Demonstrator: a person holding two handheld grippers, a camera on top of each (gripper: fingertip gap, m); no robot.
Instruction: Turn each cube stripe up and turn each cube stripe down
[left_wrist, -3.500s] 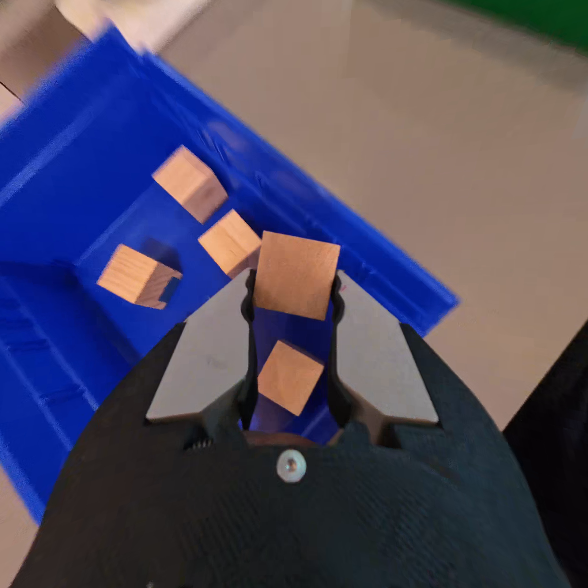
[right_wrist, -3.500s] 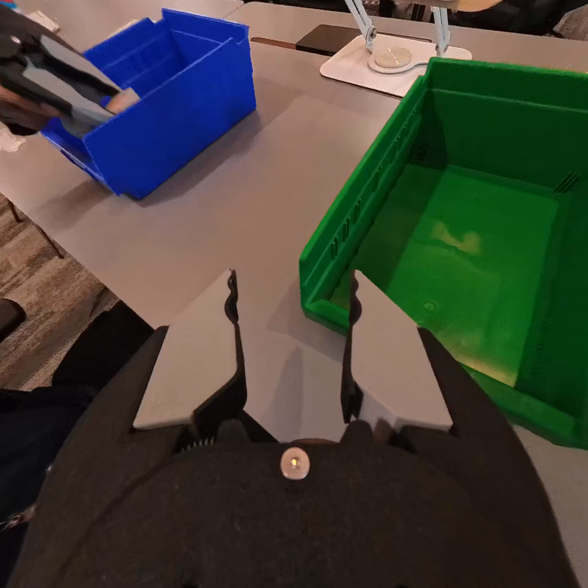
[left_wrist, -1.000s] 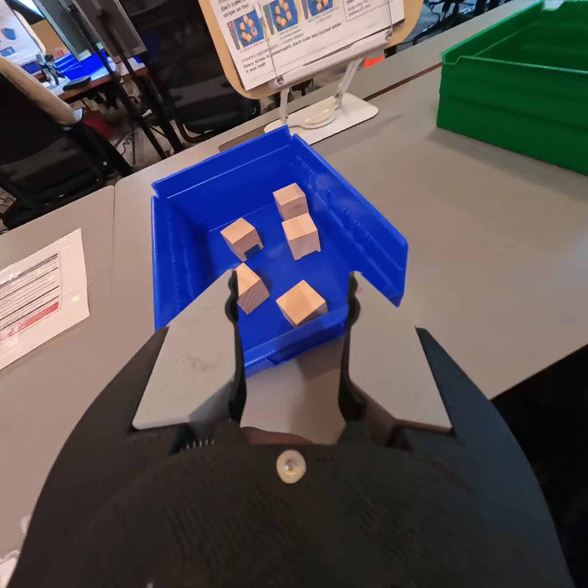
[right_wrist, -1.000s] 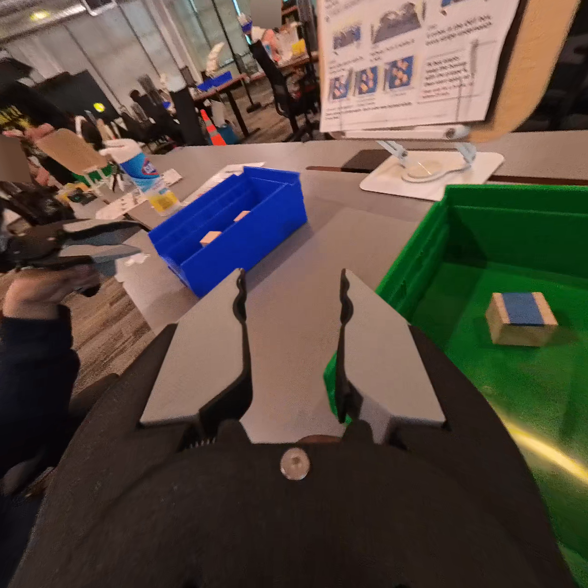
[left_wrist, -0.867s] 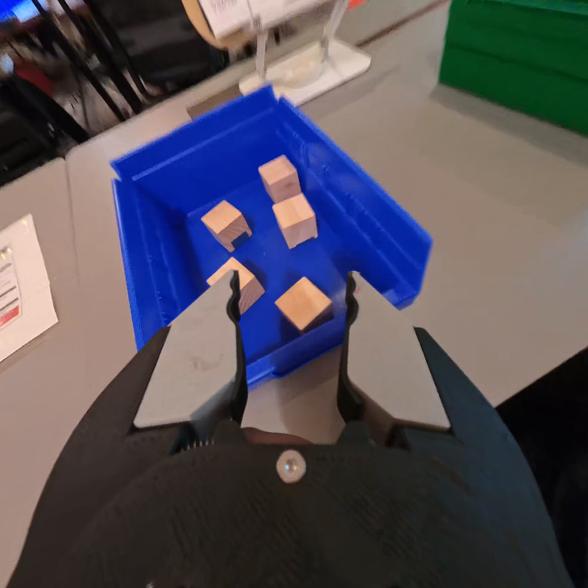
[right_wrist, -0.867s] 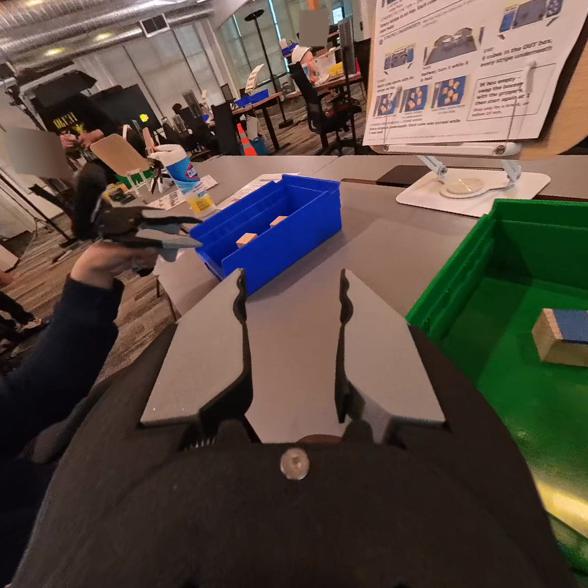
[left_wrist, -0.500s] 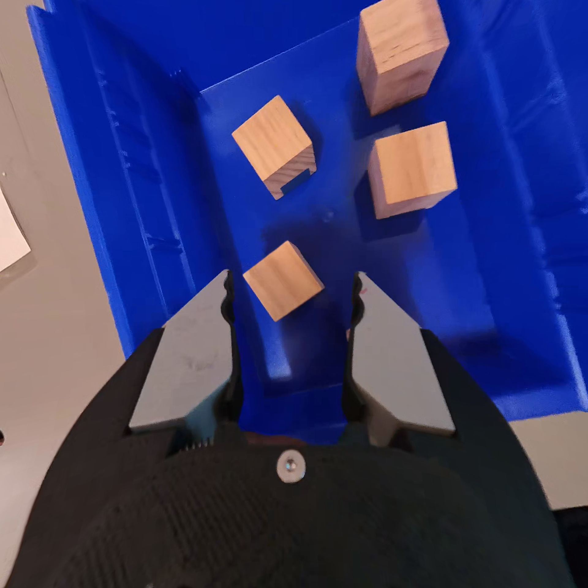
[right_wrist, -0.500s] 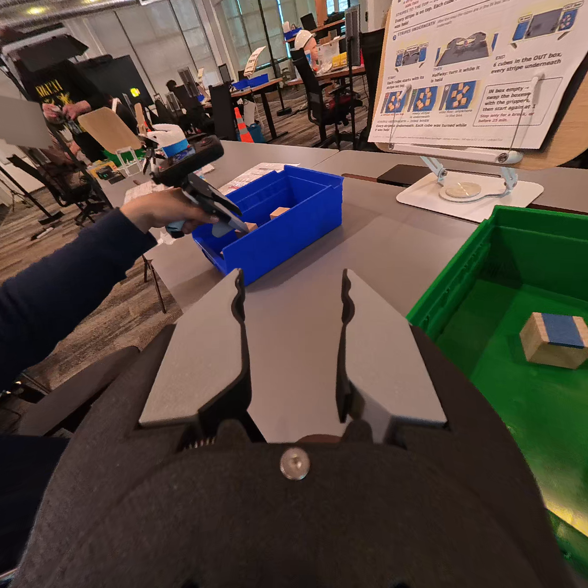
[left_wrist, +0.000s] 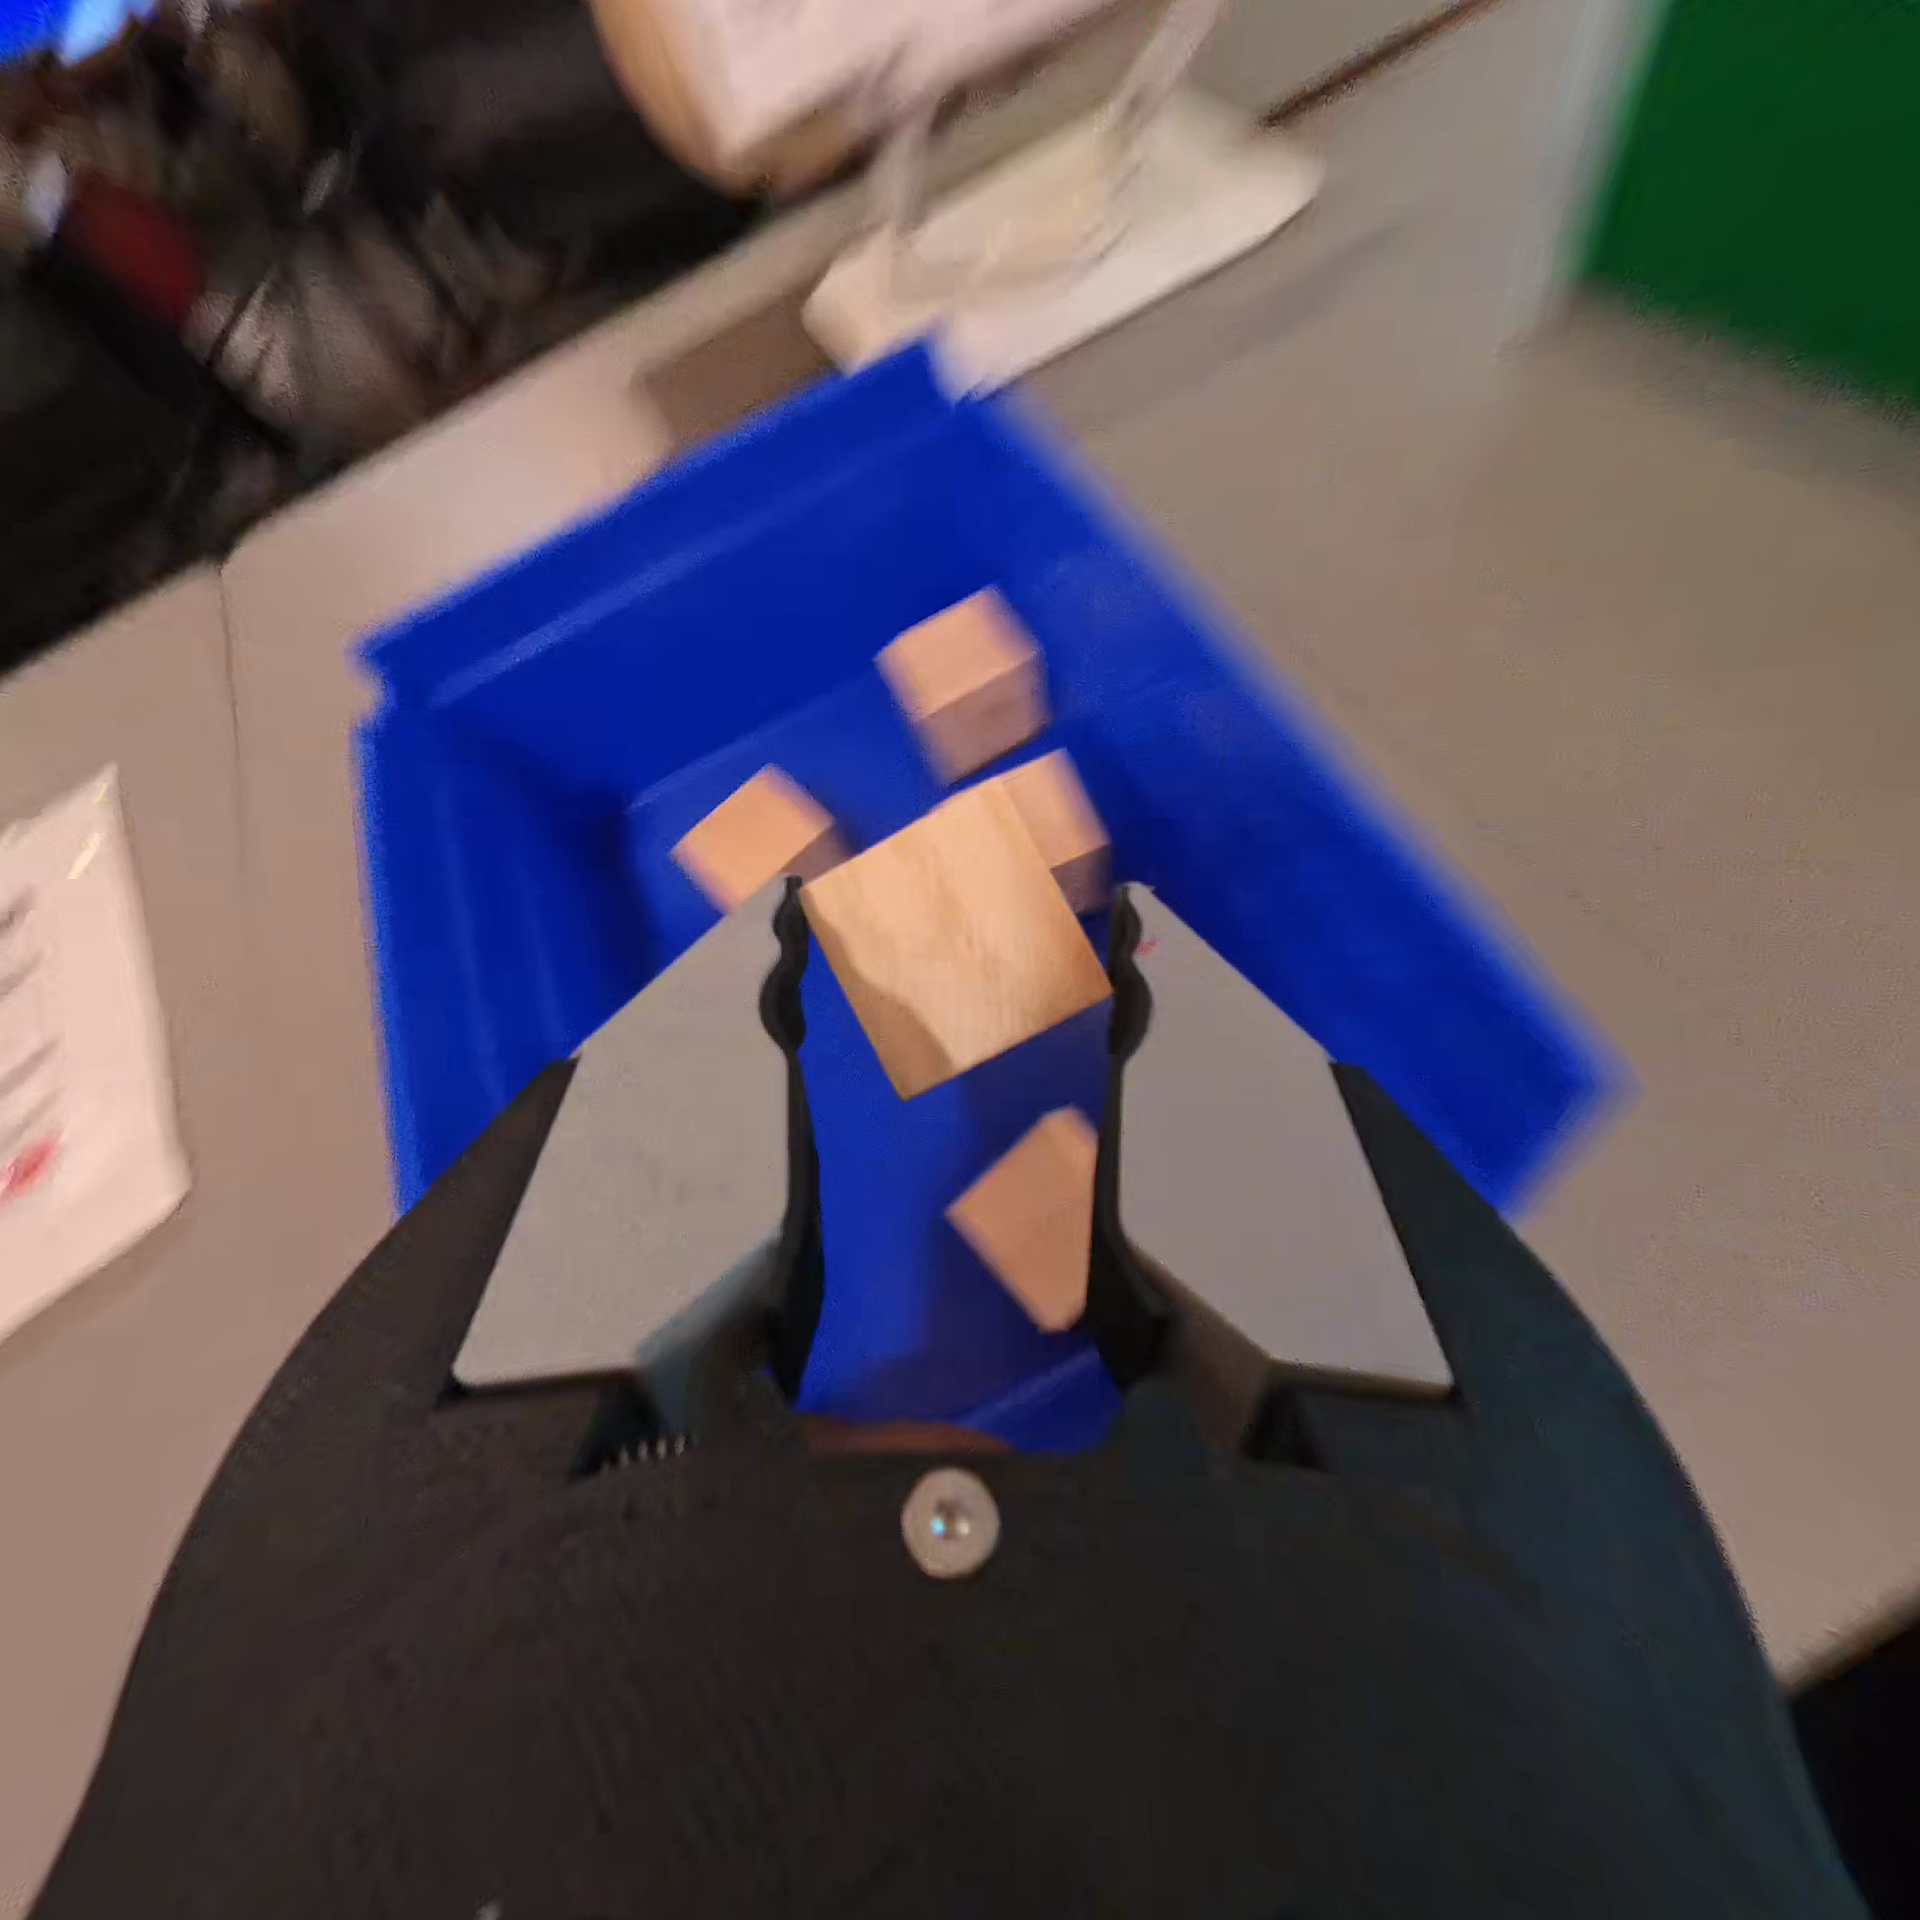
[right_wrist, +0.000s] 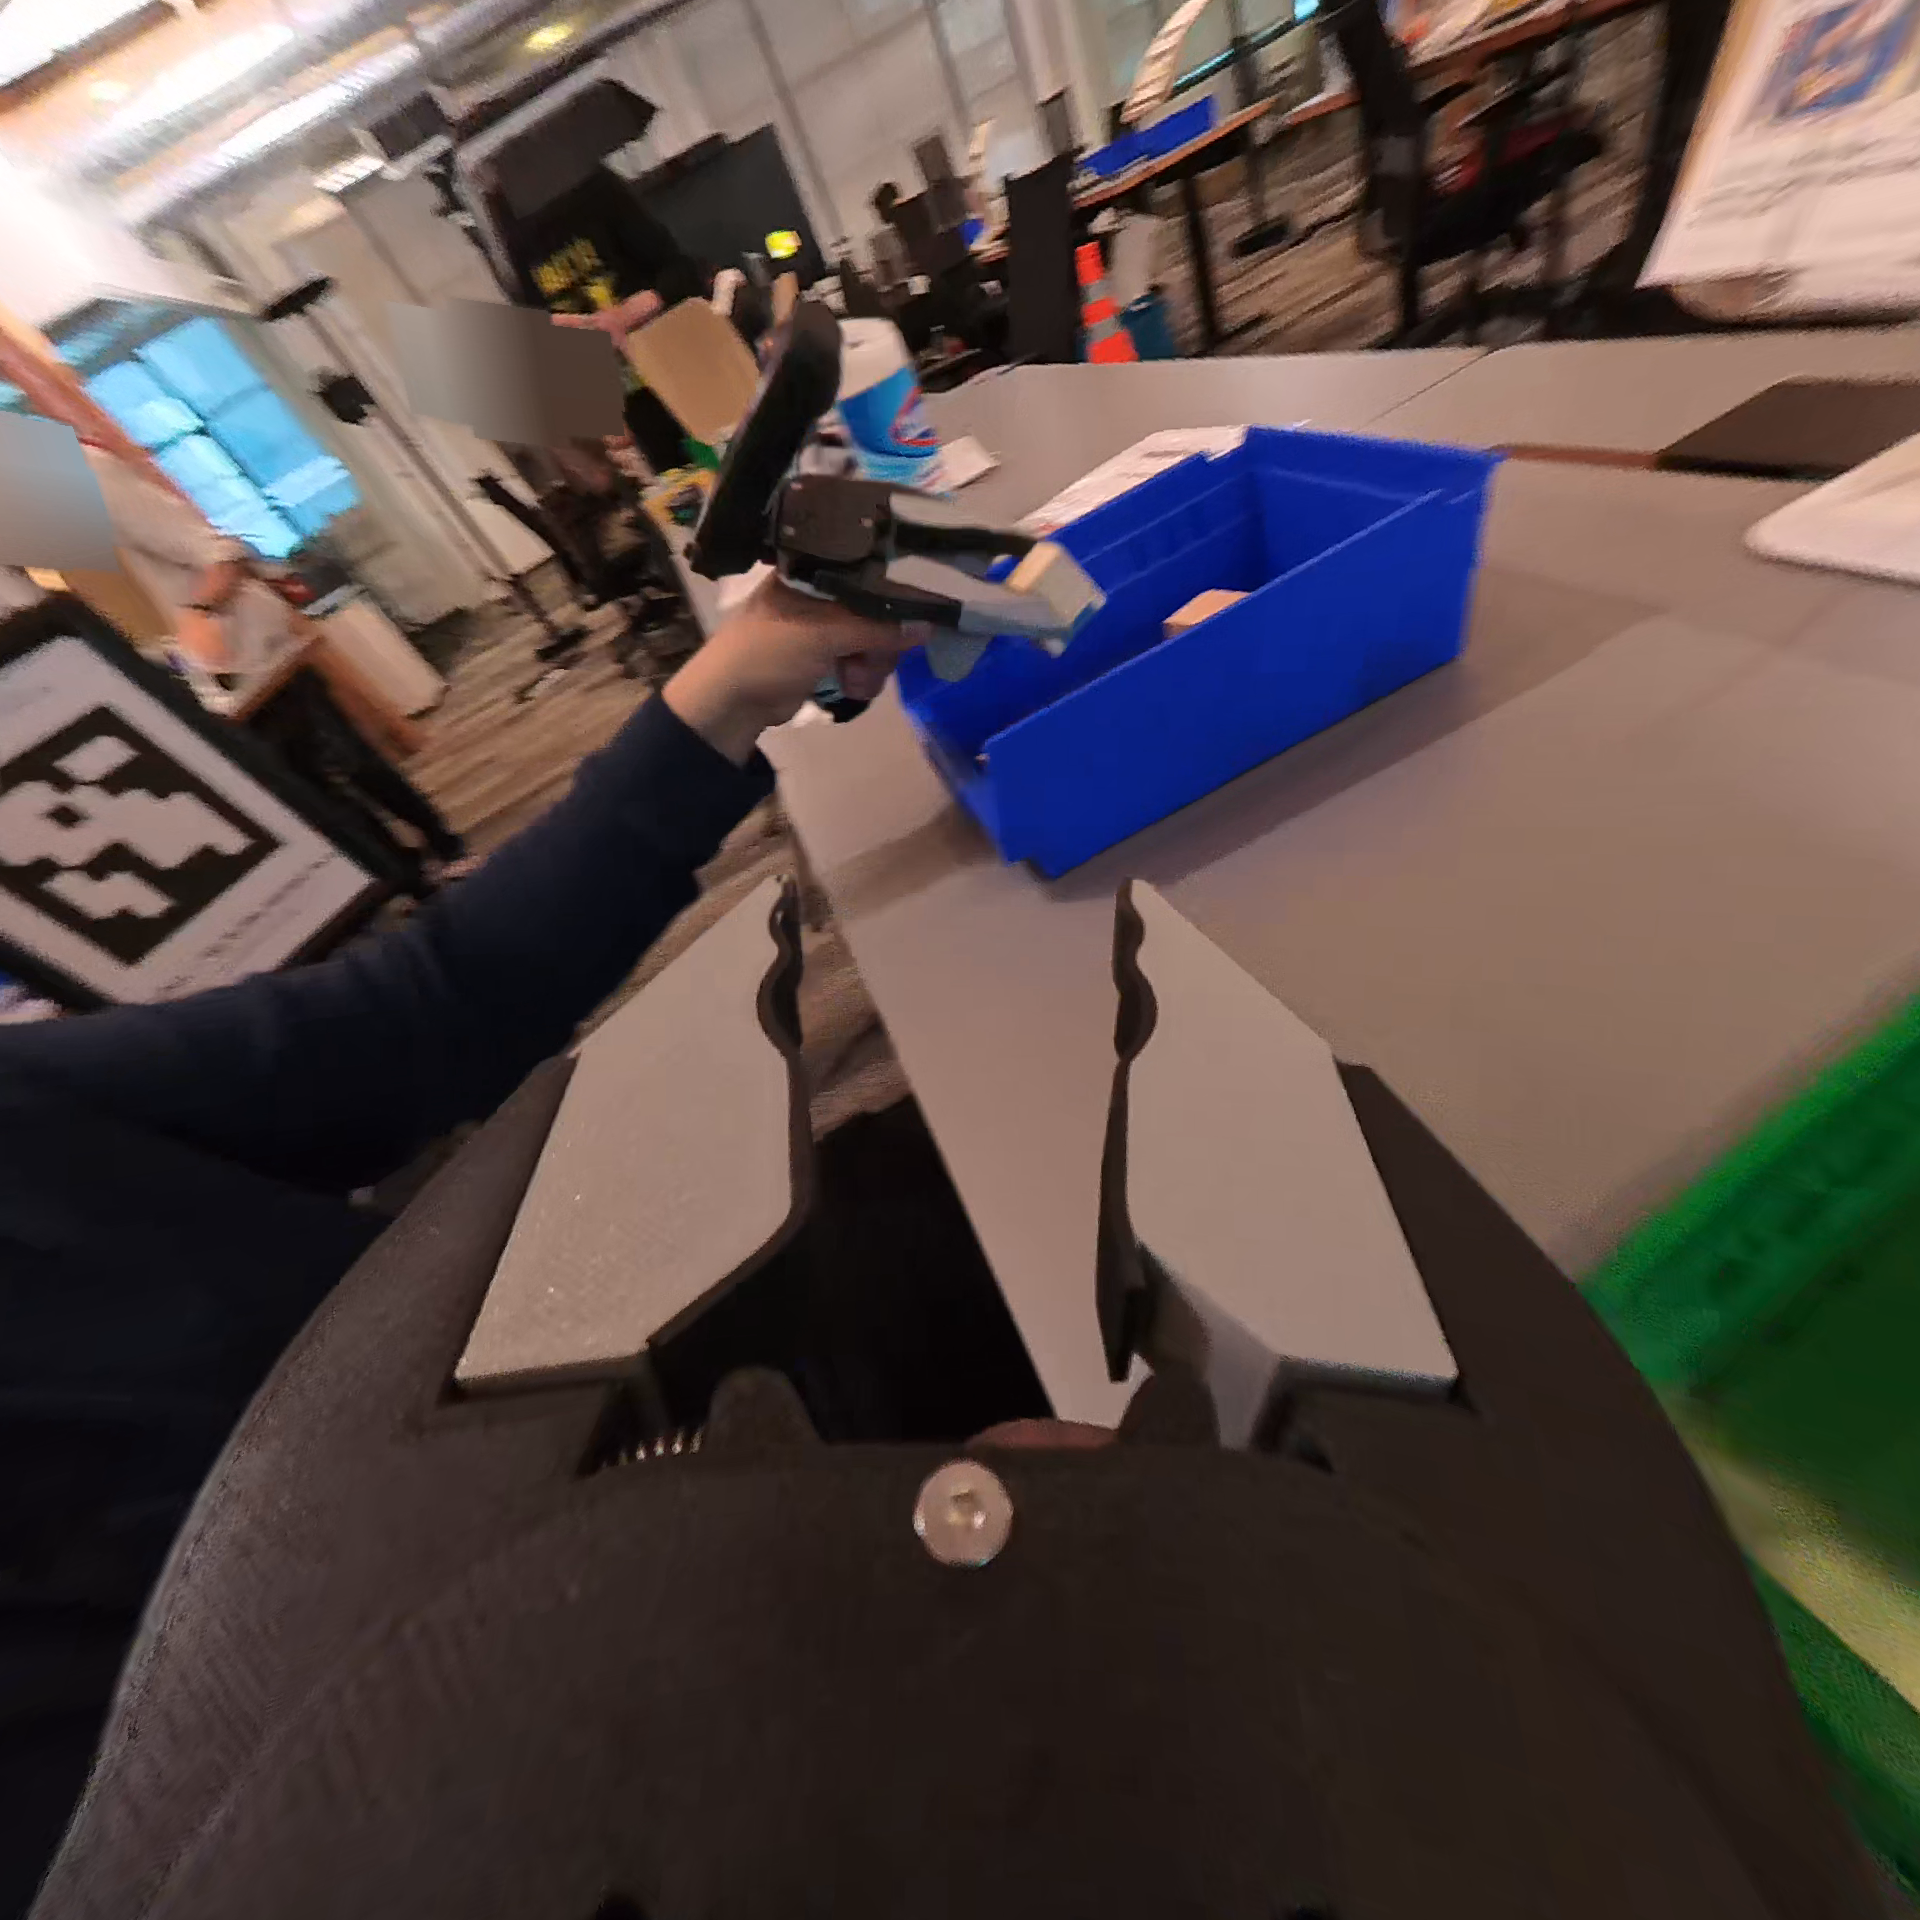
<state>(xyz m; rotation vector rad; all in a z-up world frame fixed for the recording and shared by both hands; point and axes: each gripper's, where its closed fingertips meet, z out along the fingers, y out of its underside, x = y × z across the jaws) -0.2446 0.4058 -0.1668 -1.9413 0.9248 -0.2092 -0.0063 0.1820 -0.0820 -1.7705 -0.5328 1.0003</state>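
My left gripper (left_wrist: 951, 940) is shut on a wooden cube (left_wrist: 951, 951) and holds it tilted above the blue bin (left_wrist: 499, 935); no stripe shows on its visible faces. Several plain-looking wooden cubes lie in the bin, one far (left_wrist: 961, 681), one left (left_wrist: 753, 842), one near (left_wrist: 1034, 1216). In the right wrist view the left gripper (right_wrist: 1023, 597) holds the cube (right_wrist: 1055, 587) over the blue bin's (right_wrist: 1195, 707) near end. My right gripper (right_wrist: 951, 940) is open and empty above the grey table, apart from both bins.
A green bin shows at the right edge of both views (left_wrist: 1766, 177) (right_wrist: 1766, 1247). A document stand (left_wrist: 1060, 239) rises behind the blue bin. A laminated sheet (left_wrist: 73, 1049) lies on the table to the left. The left wrist view is motion-blurred.
My left gripper dropped into the blue bin, shut on a cube and lifted it above the bin. My right gripper swung left, away from the green bin, still open.
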